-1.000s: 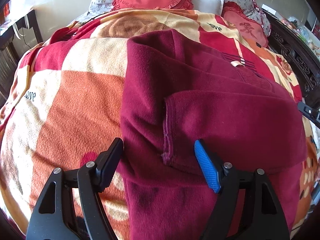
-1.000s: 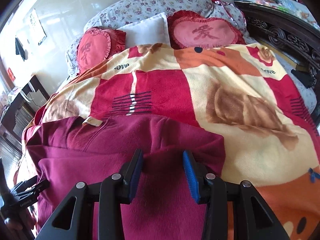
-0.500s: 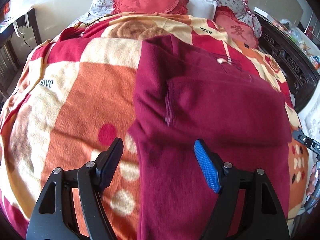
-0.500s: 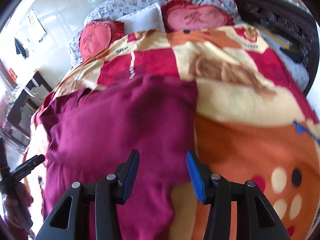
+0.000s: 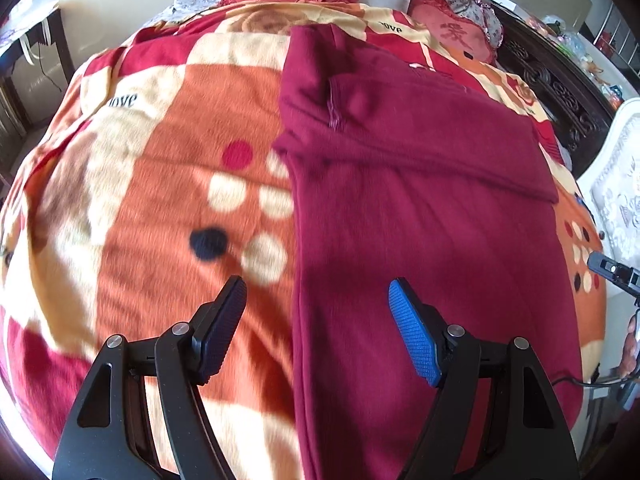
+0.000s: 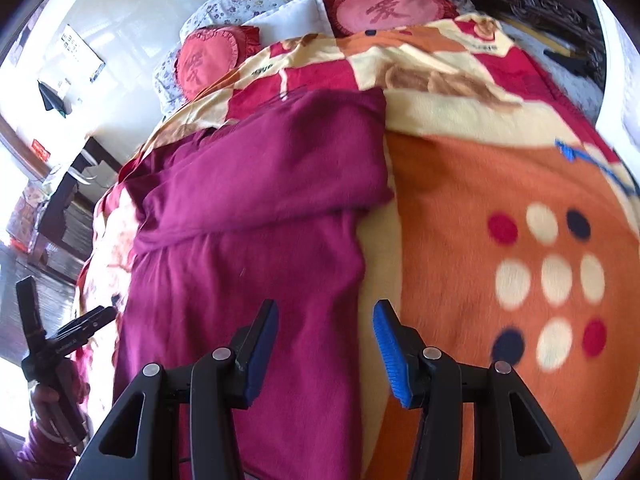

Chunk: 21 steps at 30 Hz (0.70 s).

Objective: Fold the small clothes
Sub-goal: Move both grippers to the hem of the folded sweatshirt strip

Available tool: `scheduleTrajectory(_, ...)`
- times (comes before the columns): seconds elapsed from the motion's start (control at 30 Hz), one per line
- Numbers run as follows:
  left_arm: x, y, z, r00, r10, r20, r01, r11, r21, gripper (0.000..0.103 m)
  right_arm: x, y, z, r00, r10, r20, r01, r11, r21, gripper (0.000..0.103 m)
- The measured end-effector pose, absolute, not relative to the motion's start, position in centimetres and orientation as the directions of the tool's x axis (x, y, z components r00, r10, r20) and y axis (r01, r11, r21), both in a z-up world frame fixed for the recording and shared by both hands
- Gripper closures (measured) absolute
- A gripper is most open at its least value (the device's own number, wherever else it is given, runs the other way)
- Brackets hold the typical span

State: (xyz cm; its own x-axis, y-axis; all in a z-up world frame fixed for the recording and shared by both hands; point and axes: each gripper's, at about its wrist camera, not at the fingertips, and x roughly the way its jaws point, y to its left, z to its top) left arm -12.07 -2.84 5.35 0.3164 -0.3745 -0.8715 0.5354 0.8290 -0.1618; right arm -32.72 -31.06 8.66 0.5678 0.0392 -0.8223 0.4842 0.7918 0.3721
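- Both of your grippers have backed off the maroon garment (image 5: 420,208) vs a sec ago; more of its near end now fills the lower frame in both views.
- Left gripper (image 5: 316,320): released, jaws wide, nothing between them. It hangs over the garment's left edge, w/ the black pad above the blanket (image 5: 140,200) and the blue pad above cloth.
- Right gripper (image 6: 324,344): also released and empty, straddling the garment's right edge low in the frame.
- Garment lies on the bed, center-right of the left wrist view, center-left of the right wrist view. Its far part is doubled over; the folded edge runs across mid-frame as a ridge.
- Cuff (image 5: 334,108) of the tucked sleeve shows upper center in the left view.
- Meaning, by my read: the sleeve/top fold is laid down and let go, and the long near section is still unfolded.
- Next likely needs you to grip the near hem at both corners and bring it up; watch the loose ridge doesn't slide.
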Motion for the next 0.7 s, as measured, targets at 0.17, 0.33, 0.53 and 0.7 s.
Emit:
scheduleTrajectory(0.17, -14.1, -0.7, 5.3, 0.318, -0.355, -0.879, 0.534, 0.833, -0.143, 0.029, -35.2, -29.0, 9.0, 0.544, 0.031, -0.838, 0.483, 0.805, 0.344, 0.056)
scheduleTrajectory(0.33, -15.8, 0.8, 5.7, 0.322, -0.348, -0.881, 0.528, 0.838, -0.138, 0.029, -37.6, -27.7, 9.3, 0.557, 0.046, -0.829, 0.491, 0.787, 0.374, 0.055)
scheduleTrajectory(0.53, -18.4, 1.6, 6.2, 0.334, -0.348, -0.876, 0.545, 0.830, -0.122, 0.029, -39.8, -25.7, 9.3, 0.535, 0.075, -0.841, 0.465, 0.805, 0.368, 0.055)
scheduleTrajectory(0.7, -20.1, 2.2, 6.1, 0.327, -0.349, -0.878, 0.557, 0.822, -0.119, 0.029, -41.7, -24.2, 8.5, 0.513, 0.106, -0.852, 0.449, 0.813, 0.371, 0.055)
